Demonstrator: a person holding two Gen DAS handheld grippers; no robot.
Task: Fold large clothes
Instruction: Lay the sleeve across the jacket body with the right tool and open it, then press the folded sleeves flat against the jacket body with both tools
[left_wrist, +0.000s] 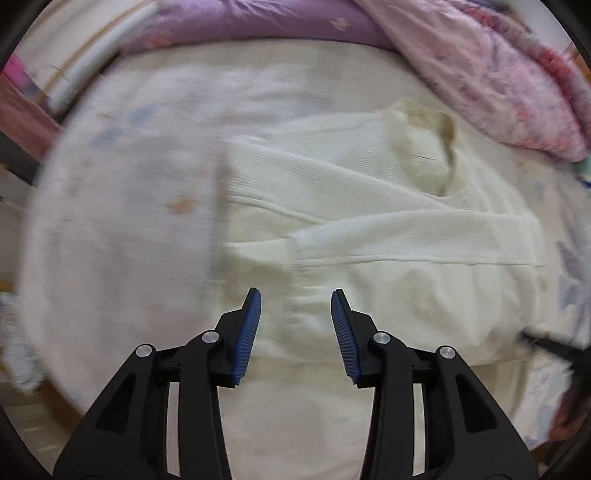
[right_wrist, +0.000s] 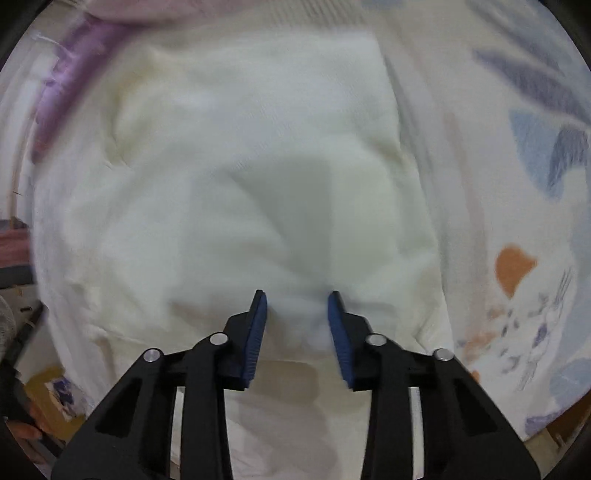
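Observation:
A cream knit sweater (left_wrist: 369, 206) lies flat on the bed, neck opening toward the upper right and both sleeves folded across its chest. My left gripper (left_wrist: 297, 295) hangs open just above the sweater's lower part, near a sleeve cuff (left_wrist: 295, 258); nothing is pinched between its blue pads (left_wrist: 249, 332). The right wrist view is blurred. There my right gripper (right_wrist: 297, 295) points down over the sweater (right_wrist: 258, 166) with its jaws apart. Pale cloth shows between the pads (right_wrist: 341, 332), but they do not press on it.
A purple pillow (left_wrist: 258, 18) and a pink quilt (left_wrist: 498, 74) are piled at the head of the bed. The flower-printed sheet (right_wrist: 517, 258) spreads around the sweater. The bed's edge and floor show at the left (left_wrist: 14, 332). A dark blurred shape (left_wrist: 554, 347) sits at the right edge.

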